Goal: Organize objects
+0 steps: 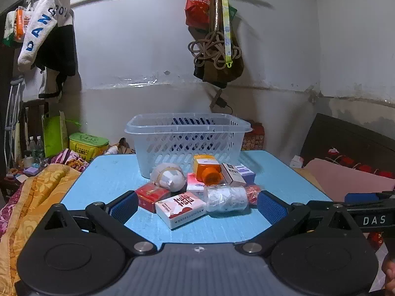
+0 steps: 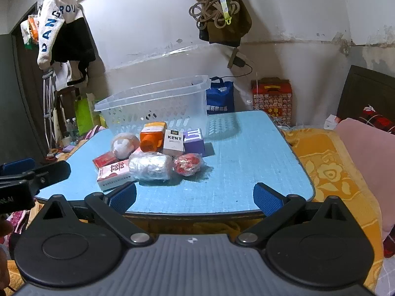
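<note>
A pile of small goods lies on the blue table point(image 1: 111, 180) in front of a clear plastic basket point(image 1: 187, 143) point(image 2: 158, 106). In it are an orange bottle point(image 1: 207, 169) point(image 2: 151, 135), a white KENT box point(image 2: 174, 141), a purple box point(image 2: 193, 140), a red box point(image 1: 151, 194), a white-and-red box point(image 1: 181, 208) point(image 2: 113, 174), a white wrapped roll point(image 1: 226, 198) point(image 2: 150, 166), a pale wrapped ball point(image 1: 169, 176) and a red wrapped lump point(image 2: 187, 165). My left gripper point(image 1: 197, 207) is open, its blue pads flanking the pile's near side. My right gripper point(image 2: 195, 197) is open over the table's near edge.
Yellow patterned bedding point(image 2: 328, 167) and a pink cushion point(image 2: 365, 153) lie right of the table. Clothes point(image 1: 47, 29) and a rope bundle point(image 1: 217, 49) hang on the wall behind. A blue bag point(image 2: 219, 96) and a red carton point(image 2: 271, 98) stand on the floor beyond.
</note>
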`<state>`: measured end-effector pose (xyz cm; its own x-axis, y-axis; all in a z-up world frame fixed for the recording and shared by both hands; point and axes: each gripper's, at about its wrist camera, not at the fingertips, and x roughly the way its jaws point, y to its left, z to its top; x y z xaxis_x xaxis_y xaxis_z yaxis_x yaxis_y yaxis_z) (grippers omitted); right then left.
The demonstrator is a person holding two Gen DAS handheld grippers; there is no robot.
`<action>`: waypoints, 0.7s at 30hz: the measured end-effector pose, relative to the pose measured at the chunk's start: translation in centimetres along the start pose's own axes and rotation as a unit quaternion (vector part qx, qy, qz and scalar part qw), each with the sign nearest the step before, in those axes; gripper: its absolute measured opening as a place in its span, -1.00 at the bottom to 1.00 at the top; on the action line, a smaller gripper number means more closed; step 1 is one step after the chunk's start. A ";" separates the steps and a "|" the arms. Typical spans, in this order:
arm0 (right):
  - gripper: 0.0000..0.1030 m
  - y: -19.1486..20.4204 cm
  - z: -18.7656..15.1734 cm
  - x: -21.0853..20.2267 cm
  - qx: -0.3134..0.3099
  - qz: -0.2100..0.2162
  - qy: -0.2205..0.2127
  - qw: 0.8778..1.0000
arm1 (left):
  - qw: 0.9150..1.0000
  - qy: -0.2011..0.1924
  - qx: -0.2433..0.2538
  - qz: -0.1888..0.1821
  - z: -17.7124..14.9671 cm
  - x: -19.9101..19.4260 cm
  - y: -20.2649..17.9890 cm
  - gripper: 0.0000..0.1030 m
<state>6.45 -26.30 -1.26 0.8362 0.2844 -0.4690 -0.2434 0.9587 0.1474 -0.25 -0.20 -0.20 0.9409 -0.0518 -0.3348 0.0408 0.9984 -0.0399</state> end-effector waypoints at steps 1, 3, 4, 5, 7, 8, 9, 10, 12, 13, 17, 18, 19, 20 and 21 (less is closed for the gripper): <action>1.00 0.0 0.0 0.0 0.001 0.001 0.000 1.000 | 1.000 0.000 -0.001 0.001 0.0 0.0 0.0 1.00; 1.00 -0.2 0.0 0.0 0.003 0.004 -0.002 1.000 | 1.000 0.001 -0.002 0.003 0.1 0.1 0.1 1.00; 1.00 -0.1 -0.1 -0.1 0.002 0.005 -0.003 1.000 | 1.000 0.001 -0.004 0.004 0.1 0.1 0.2 1.00; 1.00 -0.1 -0.1 -0.1 0.003 0.005 -0.003 1.000 | 1.000 0.002 -0.007 0.003 0.1 0.1 0.3 1.00; 1.00 -0.1 -0.1 -0.1 0.002 0.009 -0.006 1.000 | 1.000 0.006 -0.015 -0.002 0.1 0.2 0.5 1.00; 1.00 -0.1 -0.2 -0.1 0.002 0.011 -0.007 1.000 | 1.000 0.008 -0.018 -0.005 0.1 0.2 0.6 1.00; 1.00 -0.1 -0.2 -0.1 0.002 0.012 -0.007 1.000 | 1.000 0.010 -0.020 -0.007 0.1 0.3 0.7 1.00; 1.00 -0.1 -0.2 -0.1 0.001 0.013 -0.008 1.000 | 1.000 0.013 -0.021 -0.007 0.1 0.3 0.7 1.00; 1.00 -0.1 -0.2 -0.1 0.001 0.014 -0.008 1.000 | 1.000 0.014 -0.021 -0.008 0.1 0.4 0.6 1.00; 1.00 -0.1 -0.2 -0.1 0.002 0.017 -0.007 1.000 | 1.000 0.013 -0.019 -0.008 0.0 0.3 0.6 1.00; 1.00 -0.1 -0.1 0.0 0.001 0.022 -0.007 1.000 | 1.000 0.012 -0.018 -0.009 -0.1 0.3 0.4 1.00; 1.00 0.0 -0.1 0.0 -0.001 0.024 -0.006 1.000 | 1.000 0.012 -0.019 -0.009 -0.1 0.3 0.4 1.00; 1.00 0.1 -0.2 0.0 -0.003 0.024 -0.006 1.000 | 1.000 0.013 -0.020 -0.009 -0.1 0.3 0.4 1.00; 1.00 0.1 -0.2 -0.1 -0.006 0.024 -0.007 1.000 | 1.000 0.014 -0.022 -0.009 -0.1 0.3 0.4 1.00; 1.00 0.2 -0.2 -0.1 -0.007 0.023 -0.007 1.000 | 1.000 0.014 -0.023 -0.009 -0.1 0.4 0.5 1.00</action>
<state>6.22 -26.15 -1.37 0.8306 0.3290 -0.4494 -0.2897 0.9443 0.1558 0.05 0.24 -0.47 0.9301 -0.0716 -0.3602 0.0420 0.9951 -0.0895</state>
